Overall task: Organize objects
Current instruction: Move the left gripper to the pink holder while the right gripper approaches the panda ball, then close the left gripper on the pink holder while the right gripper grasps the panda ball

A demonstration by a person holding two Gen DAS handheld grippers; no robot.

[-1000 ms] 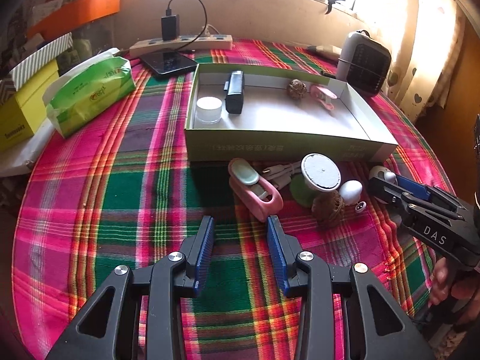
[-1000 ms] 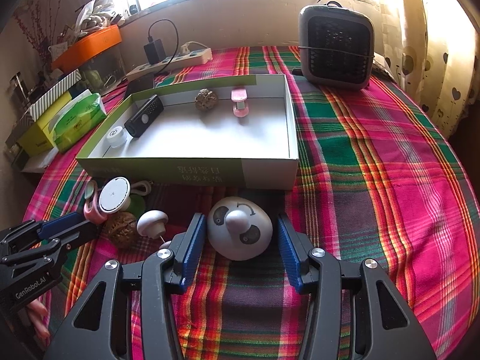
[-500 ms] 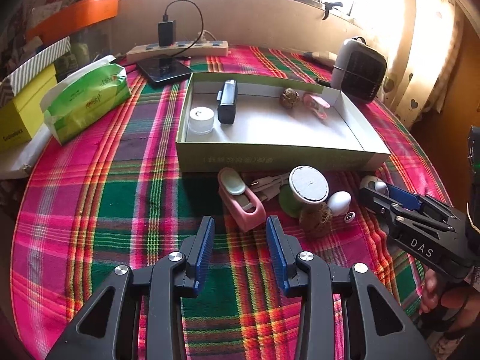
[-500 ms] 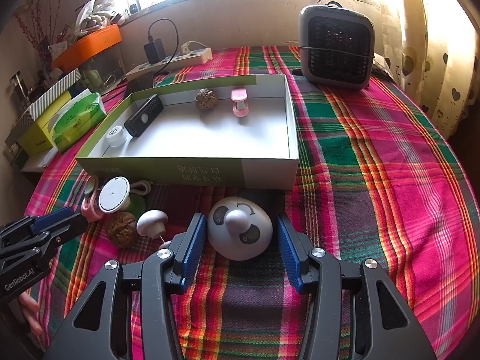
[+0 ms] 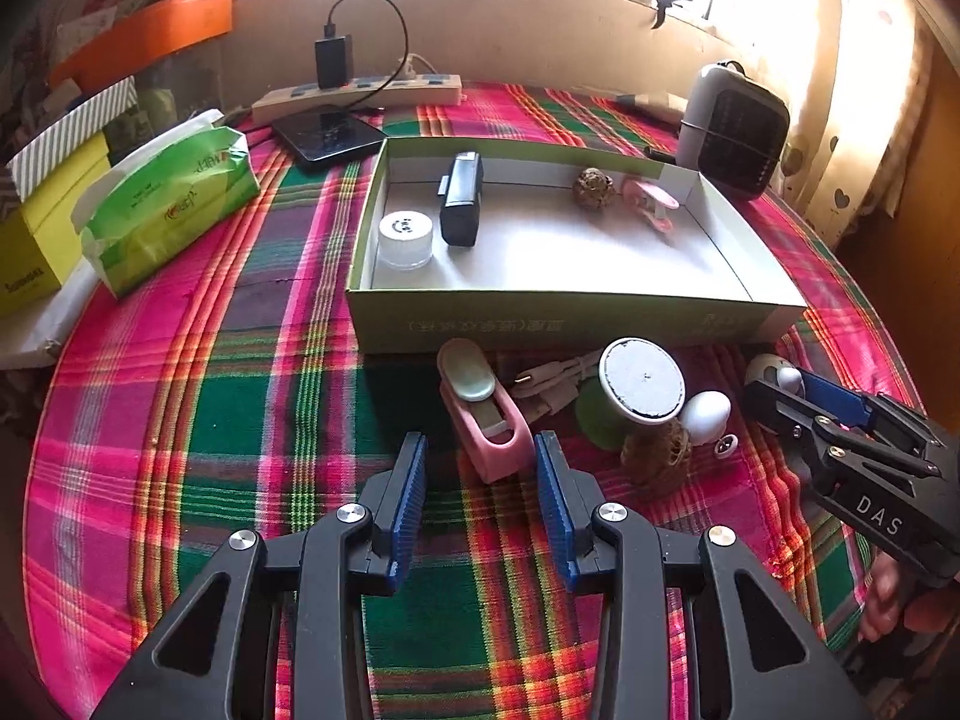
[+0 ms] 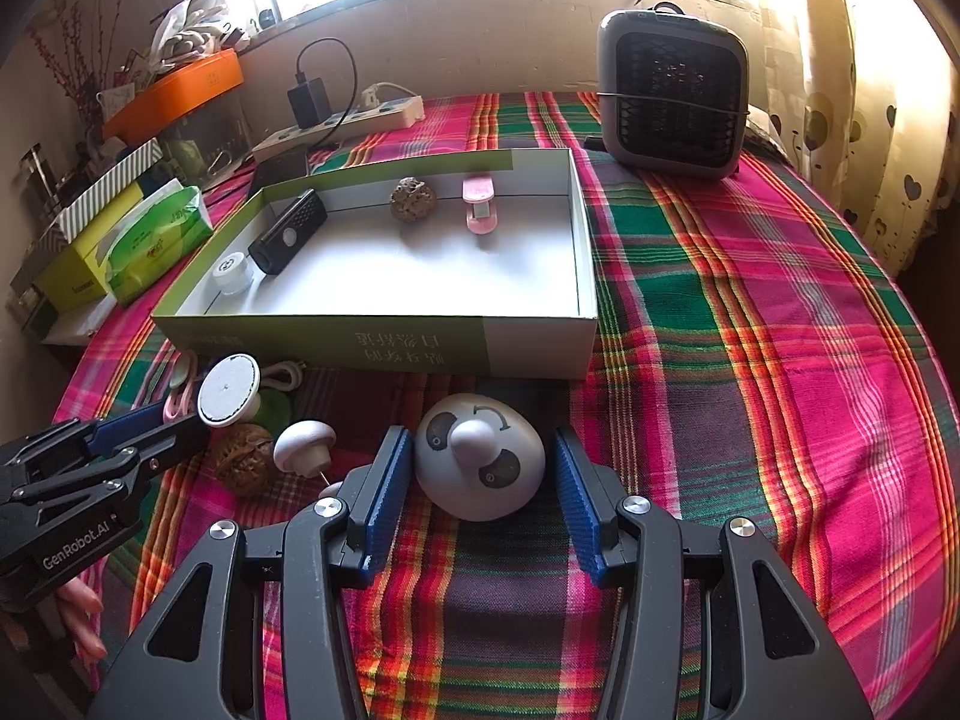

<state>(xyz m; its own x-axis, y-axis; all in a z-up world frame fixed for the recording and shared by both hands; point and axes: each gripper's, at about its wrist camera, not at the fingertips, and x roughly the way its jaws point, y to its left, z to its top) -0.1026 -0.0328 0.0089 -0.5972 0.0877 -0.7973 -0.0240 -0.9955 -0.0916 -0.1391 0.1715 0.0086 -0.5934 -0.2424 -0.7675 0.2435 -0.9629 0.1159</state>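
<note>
Although the green cardboard box (image 5: 570,318) across the middle of the left wrist view has stayed where it was, with its four things in the same places, the view of it has shifted. It sits a touch higher in the frame than a second ago, and the clutter below it has slid down toward the left gripper (image 5: 480,447).

That claw is spread and holds nothing, and it has crept in on the pink clip (image 5: 483,414). The clip's near end now pokes in between the blue fingertips (hard against the right-hand one, or nearly so).

The right gripper (image 6: 481,441) has not budged. Its jaws stand apart on either side of the white panda-faced egg (image 6: 480,462), low in the centre of its frame, with a sliver of cloth showing on each side, so nothing is pinched.

To my eye both claws are lined up for a pick and neither has closed. The egg and the clip lie on the plaid cloth just in front of the box, as do the white-topped green spool (image 5: 642,381), the walnut (image 5: 657,453) and the little white mushroom (image 6: 303,444).
</note>
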